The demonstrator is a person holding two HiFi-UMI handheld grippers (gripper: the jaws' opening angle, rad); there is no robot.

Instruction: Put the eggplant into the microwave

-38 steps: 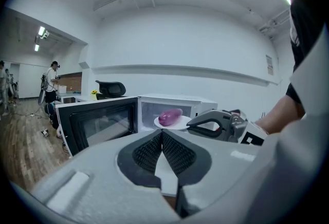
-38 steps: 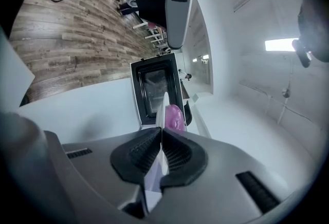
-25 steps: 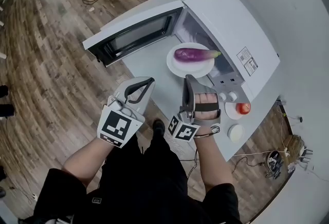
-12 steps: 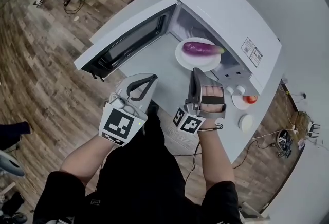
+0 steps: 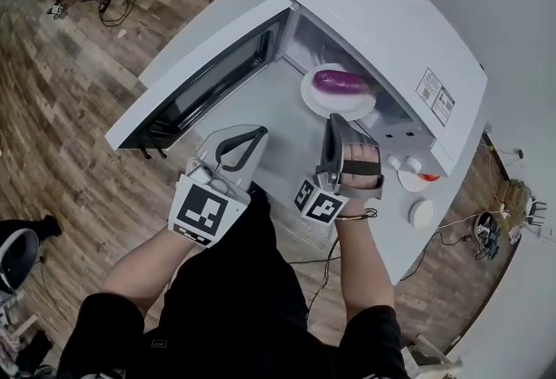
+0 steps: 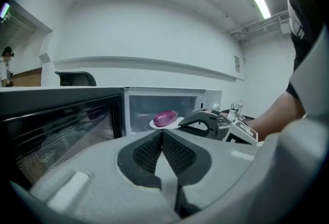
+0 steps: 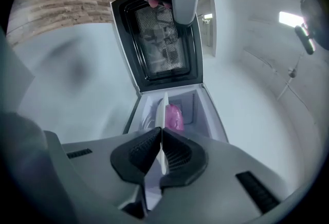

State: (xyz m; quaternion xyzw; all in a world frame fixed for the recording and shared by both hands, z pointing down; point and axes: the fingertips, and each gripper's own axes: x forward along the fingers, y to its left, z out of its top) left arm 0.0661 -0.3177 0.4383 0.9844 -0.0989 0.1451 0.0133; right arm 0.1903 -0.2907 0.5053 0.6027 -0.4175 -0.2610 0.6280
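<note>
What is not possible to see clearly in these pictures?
- Head view: the microwave roof hides the far end of the eggplant and the chamber's back.
- Head view: the label print is too small.
- Right gripper view: the plate, edge-on, covers part of the eggplant.

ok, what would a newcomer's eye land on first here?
The purple eggplant on a white plate at the mouth of the open microwave, with the right gripper shut on the plate's near rim. Next, the microwave door swung wide to the left in the head view, and the left gripper shut and empty in front of it.
</note>
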